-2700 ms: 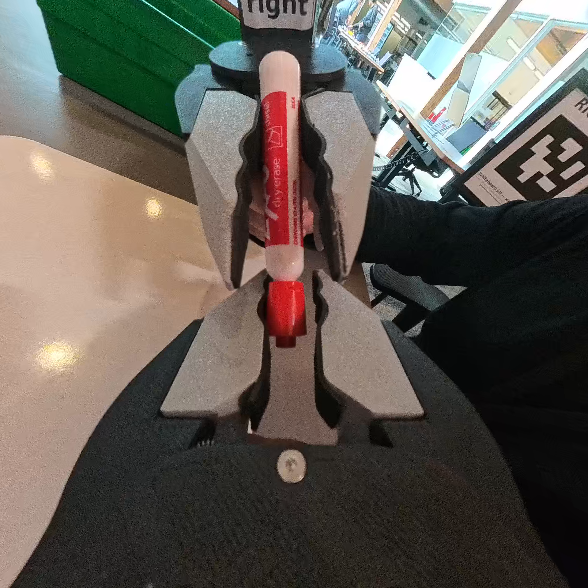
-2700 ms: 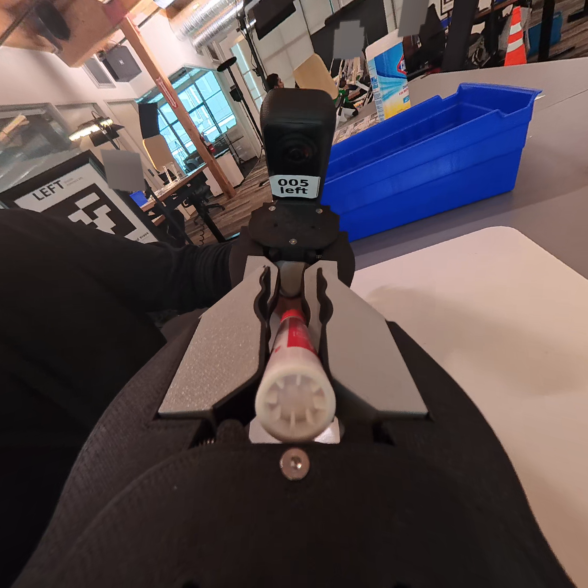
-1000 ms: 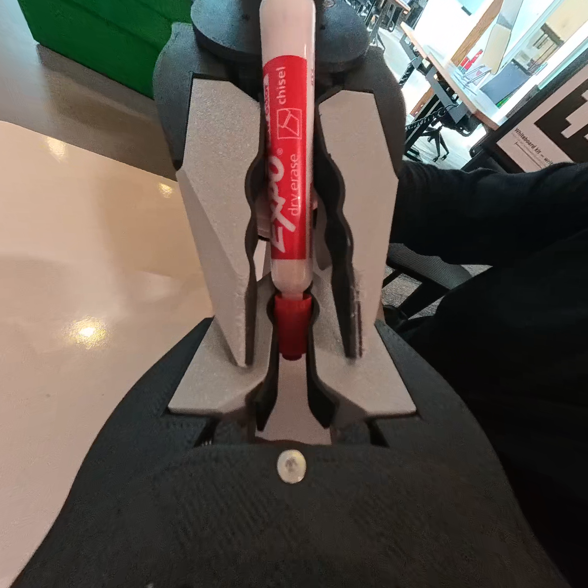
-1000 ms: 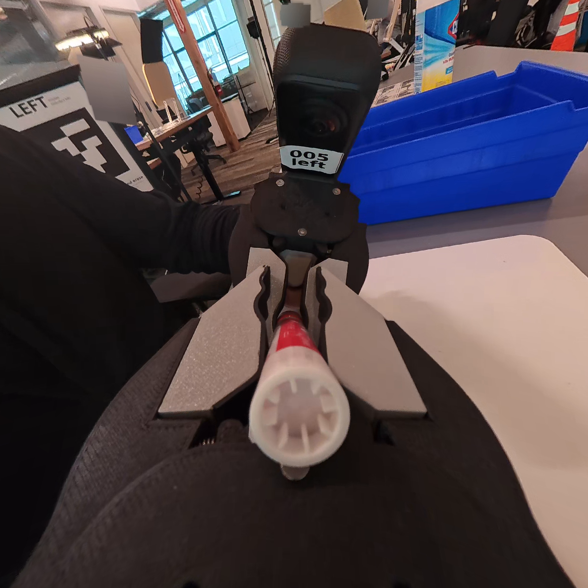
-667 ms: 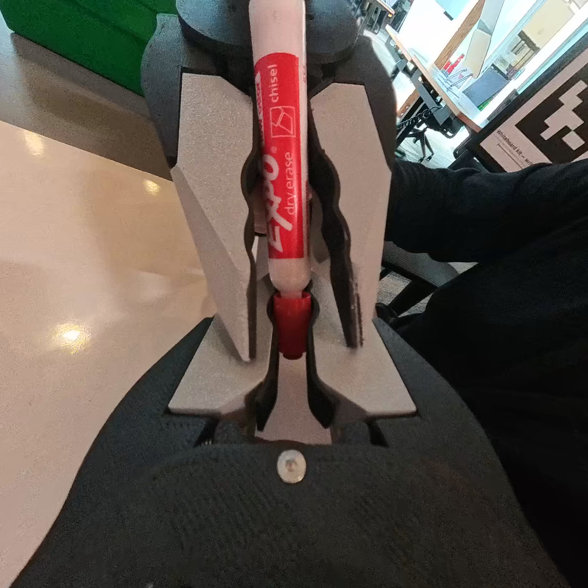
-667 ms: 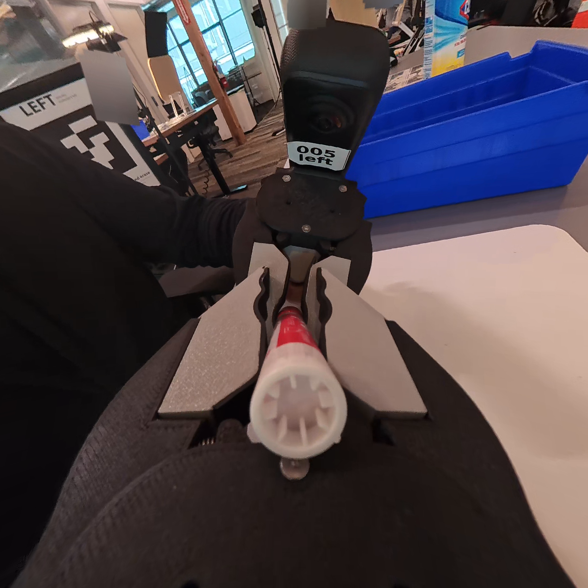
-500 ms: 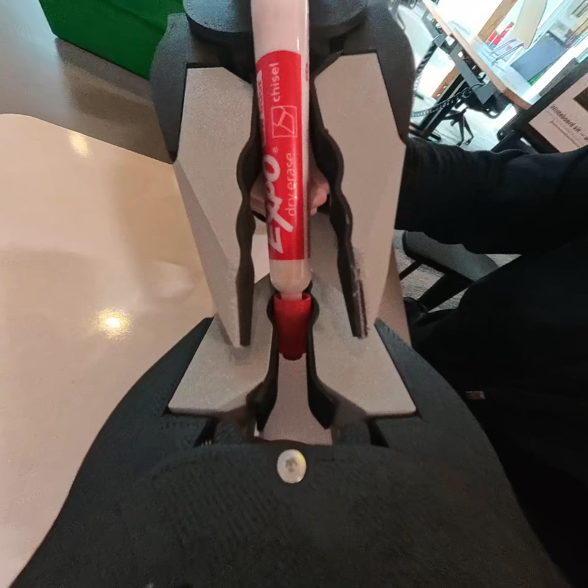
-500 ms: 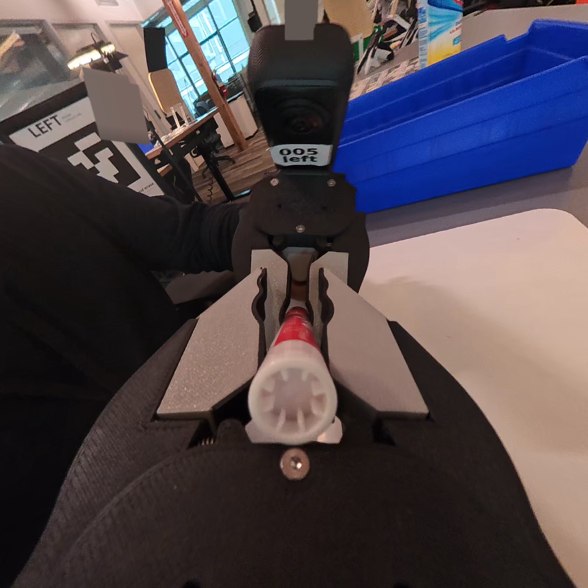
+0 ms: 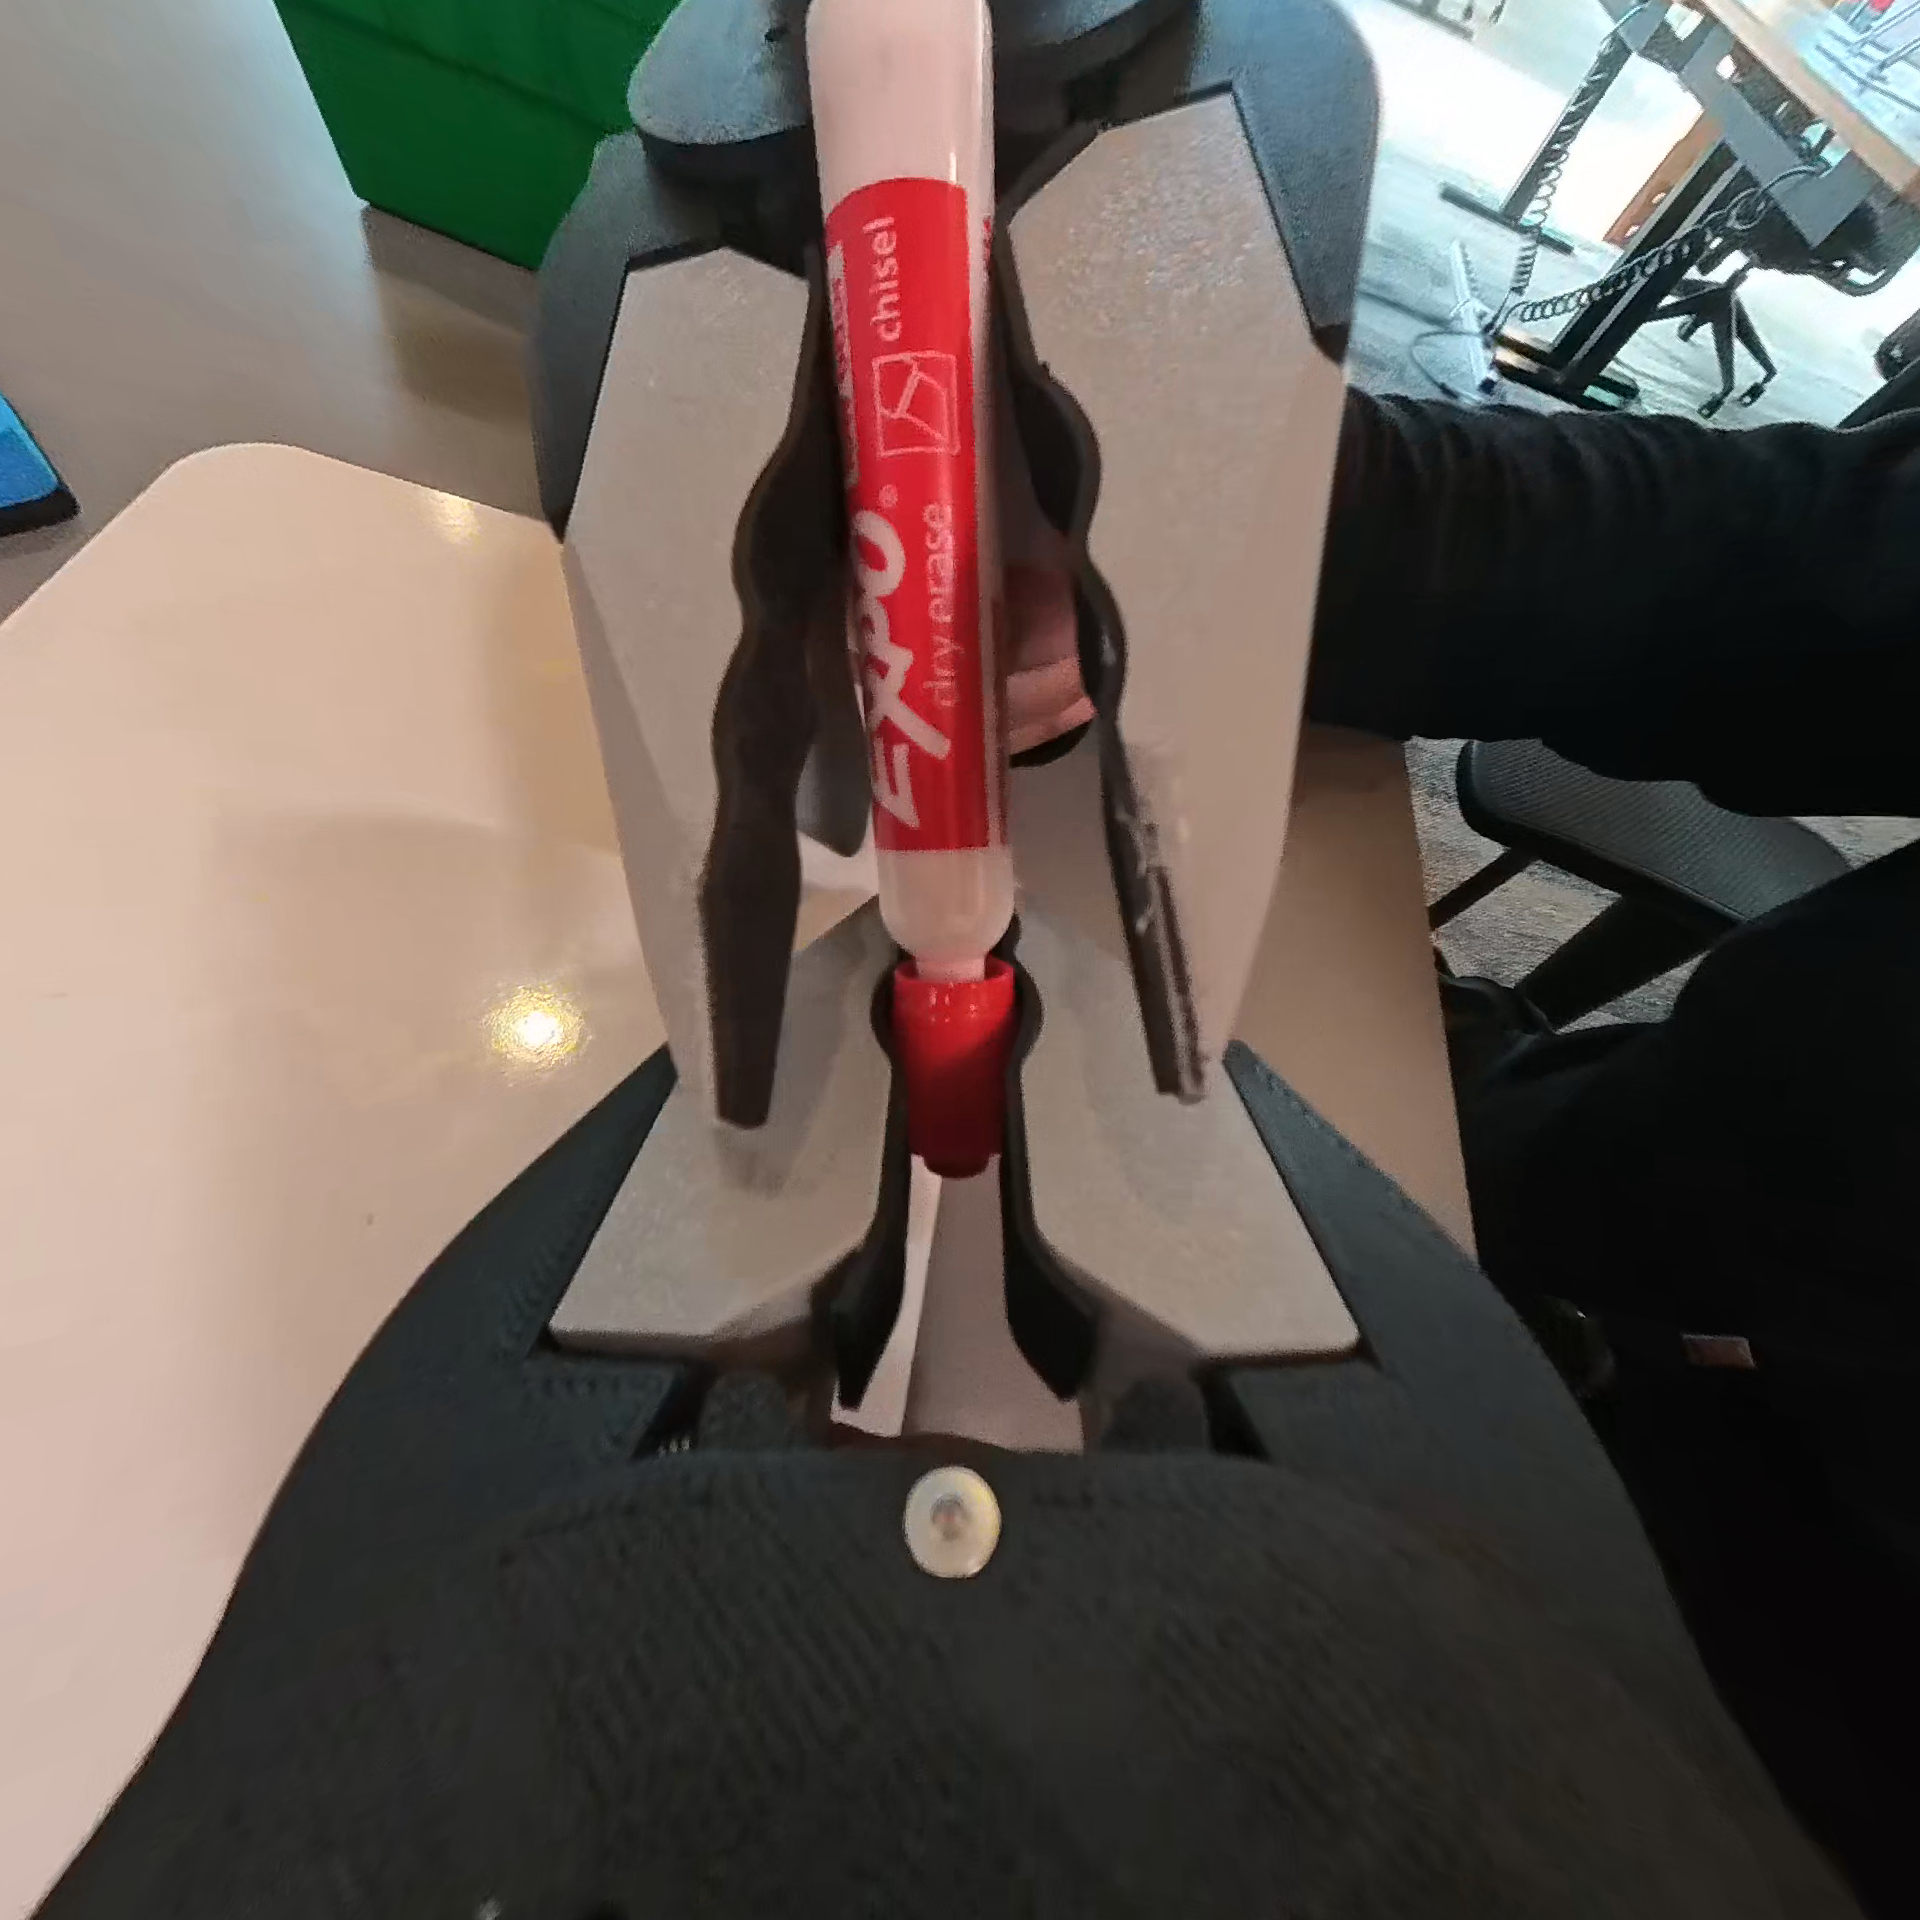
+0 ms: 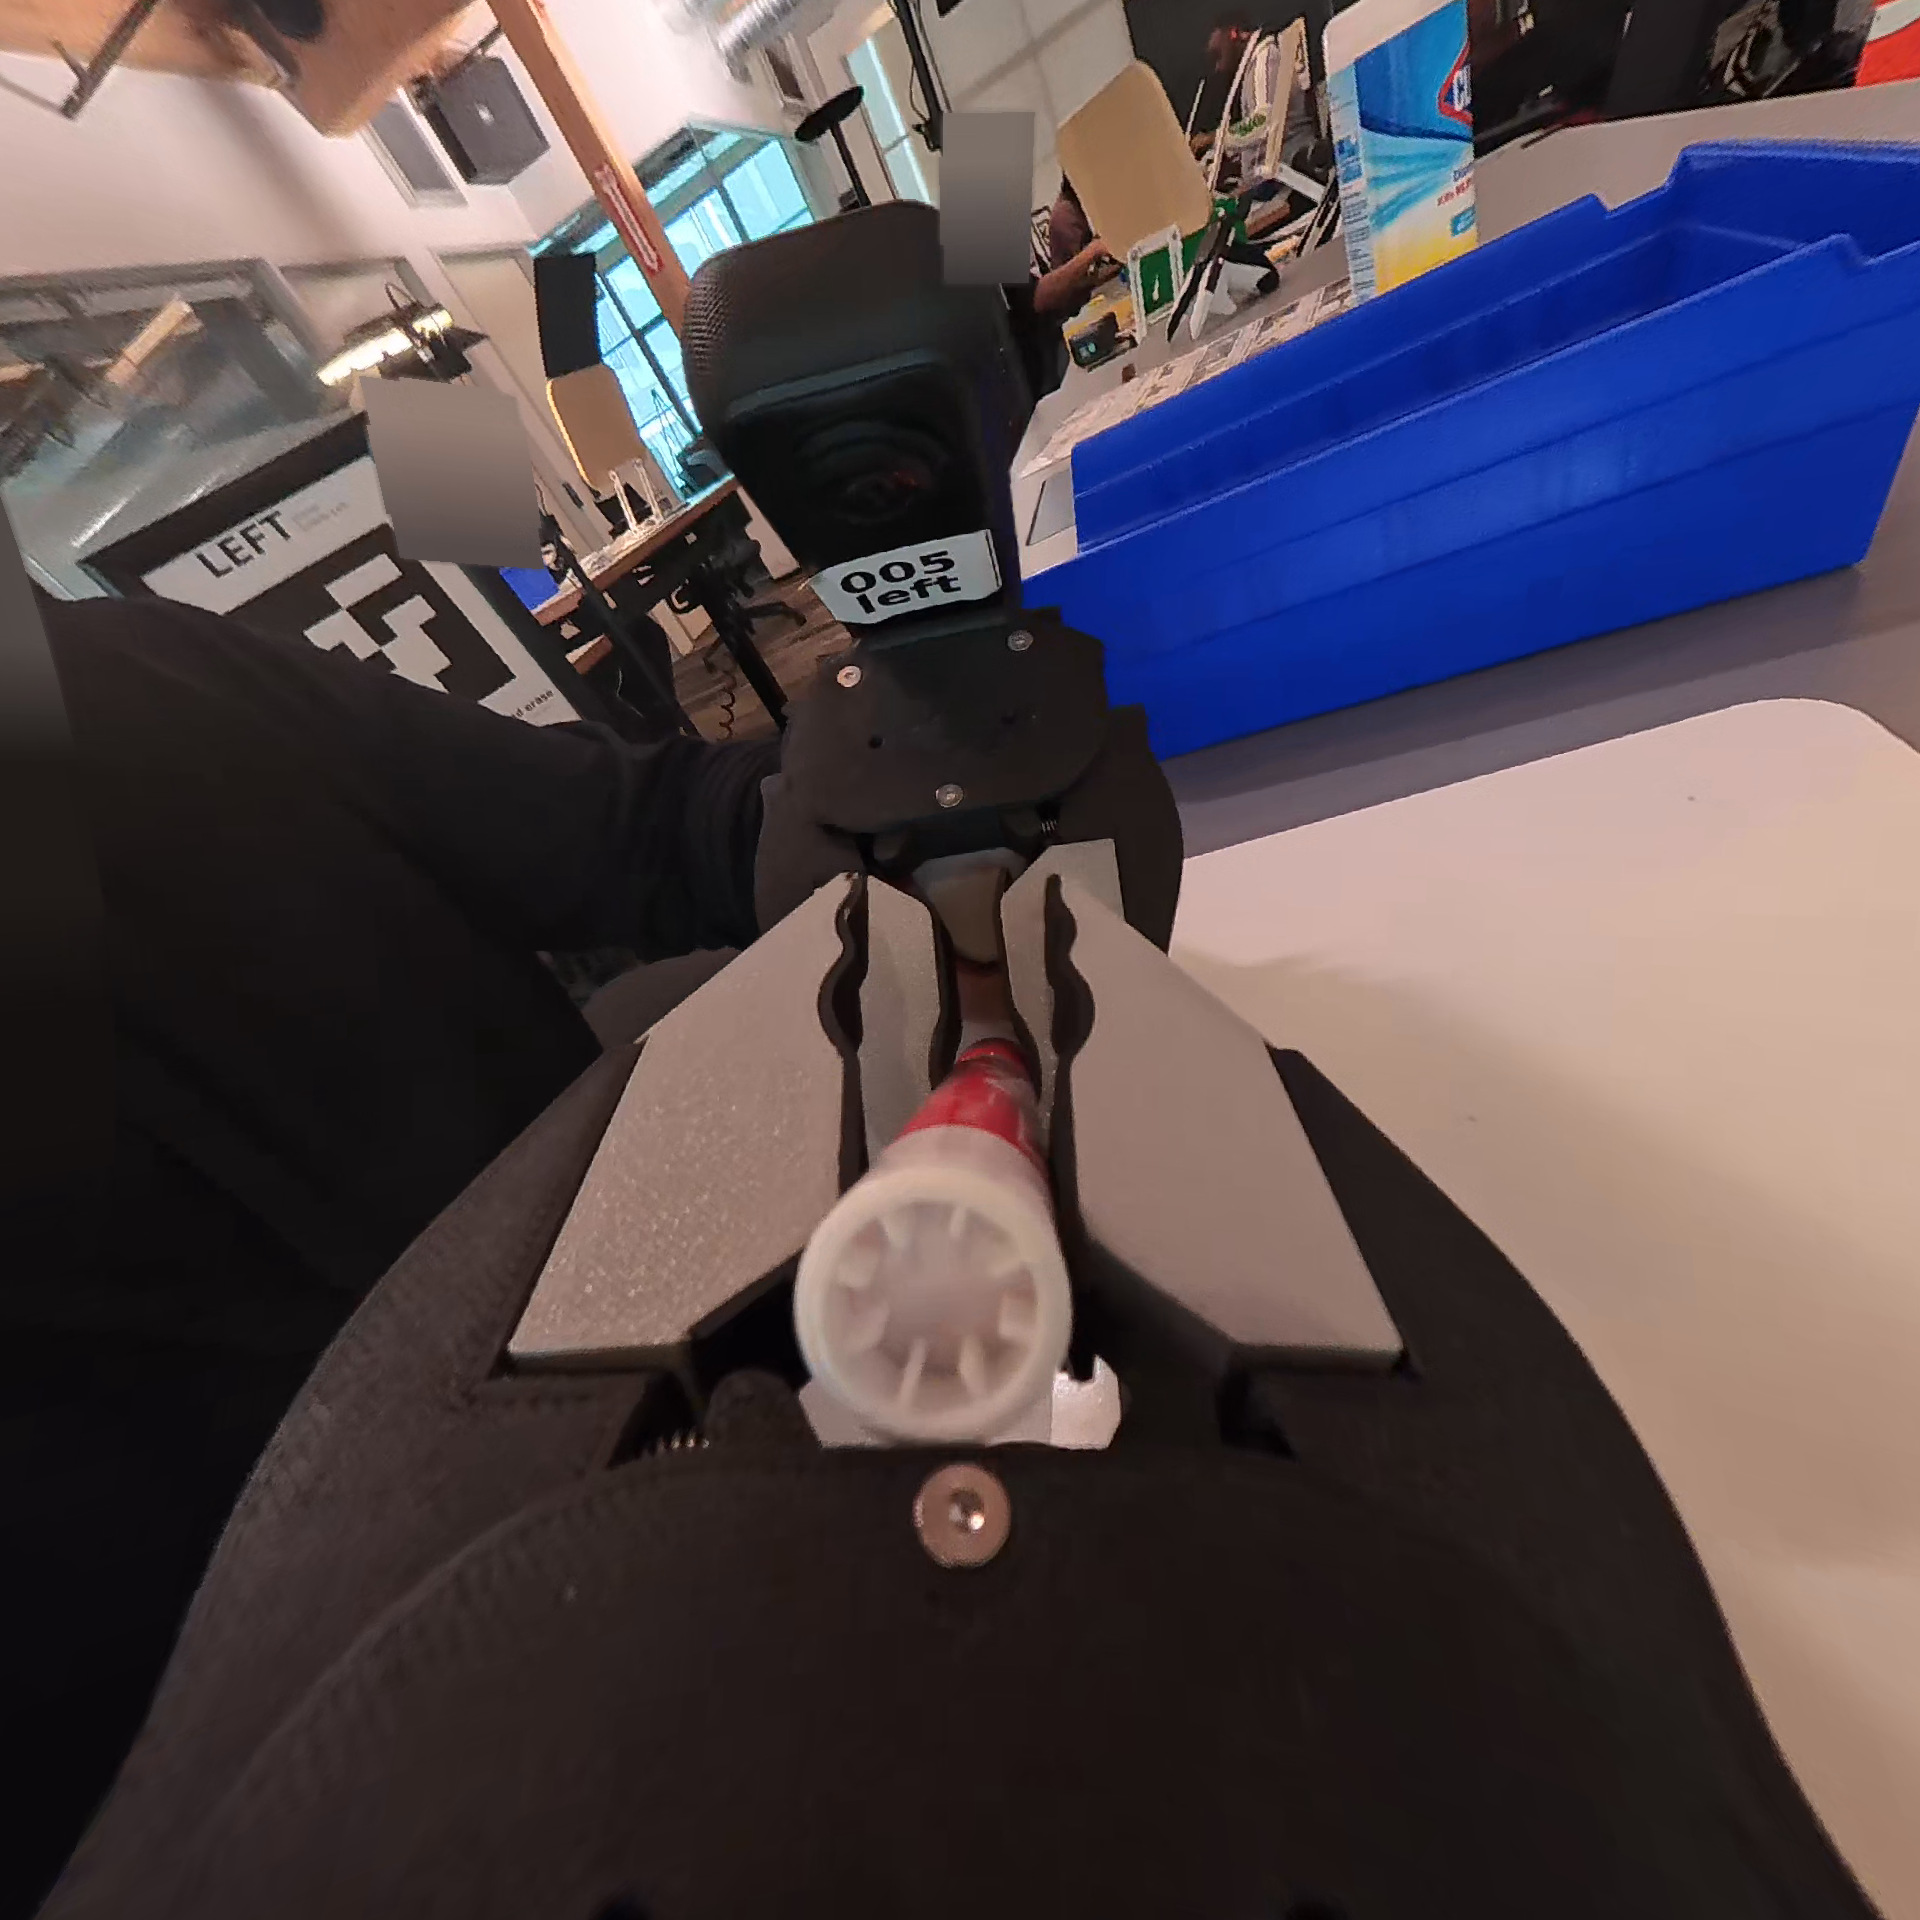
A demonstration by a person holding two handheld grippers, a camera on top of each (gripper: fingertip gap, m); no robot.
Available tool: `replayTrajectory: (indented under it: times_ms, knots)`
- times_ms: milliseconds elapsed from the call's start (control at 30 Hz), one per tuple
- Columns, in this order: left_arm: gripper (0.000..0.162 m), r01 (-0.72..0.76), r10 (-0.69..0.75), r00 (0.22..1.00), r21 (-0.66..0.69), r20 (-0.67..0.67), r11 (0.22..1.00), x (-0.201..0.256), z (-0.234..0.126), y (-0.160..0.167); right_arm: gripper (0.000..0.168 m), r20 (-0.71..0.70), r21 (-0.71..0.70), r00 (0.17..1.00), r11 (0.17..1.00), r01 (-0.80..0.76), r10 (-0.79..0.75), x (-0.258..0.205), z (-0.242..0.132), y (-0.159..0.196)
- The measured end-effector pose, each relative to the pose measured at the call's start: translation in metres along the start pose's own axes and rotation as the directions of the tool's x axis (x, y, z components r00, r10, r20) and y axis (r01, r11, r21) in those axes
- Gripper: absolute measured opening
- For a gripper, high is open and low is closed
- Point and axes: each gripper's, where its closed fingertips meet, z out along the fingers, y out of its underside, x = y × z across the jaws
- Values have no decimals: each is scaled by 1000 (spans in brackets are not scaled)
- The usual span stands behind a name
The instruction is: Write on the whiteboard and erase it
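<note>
We find the left gripper [image 9: 951, 1023] clamped on the red cap [image 9: 951, 1075] and the right gripper [image 10: 951, 997] clamped on the printed-label marker [image 9: 920, 582] barrel, above the whiteboard [image 9: 260, 831].

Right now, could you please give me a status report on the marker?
Left gripper shut on red cap. Right gripper shut on marker barrel, cap not yet clear. Whiteboard below, nothing in the way.

A white-barrelled marker [image 9: 925, 582] with a red label lies lengthwise between the right hand-held gripper [image 10: 951, 1013] fingers, its red cap [image 9: 951, 1070] pinched by the left hand-held gripper [image 9: 951, 1049]. A glossy whiteboard [image 9: 260, 831] lies flat beneath both.
</note>
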Motion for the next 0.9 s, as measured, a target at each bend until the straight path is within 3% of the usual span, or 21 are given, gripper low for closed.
replayTrajectory:
  times_ms: [233, 300, 533, 633, 700, 767, 900]
  knots:
    - [8, -22, 23, 999, -11, 37, 1000, -4, 1, 1, 36, -26, -13, 1000, 1000, -2, 2, 5, 4, 4]
    - [8, -23, 24, 999, -12, 35, 1000, -4, 1, 2, 29, -25, -23, 1000, 1000, 6, -7, 4, 4, 5]
    - [9, 46, -42, 997, 65, -68, 997, 6, -3, -9, 27, -20, -24, 1000, 1000, 19, -19, 2, 0, 3]
    - [11, 120, -91, 970, 118, -226, 986, 23, -9, -18, 26, 15, -10, 999, 999, 47, -47, -7, 0, -1]
    - [13, 285, -190, 863, 142, -469, 948, 47, -24, -34, 26, 85, 43, 993, 996, 80, -83, -24, -1, -10]
    - [14, 356, -221, 801, 146, -556, 923, 55, -29, -41, 26, 118, 81, 987, 992, 97, -106, -34, -2, -17]
    - [12, 249, -169, 909, 172, -382, 953, 36, -20, -35, 25, 24, 45, 995, 995, 91, -92, -17, -4, -13]
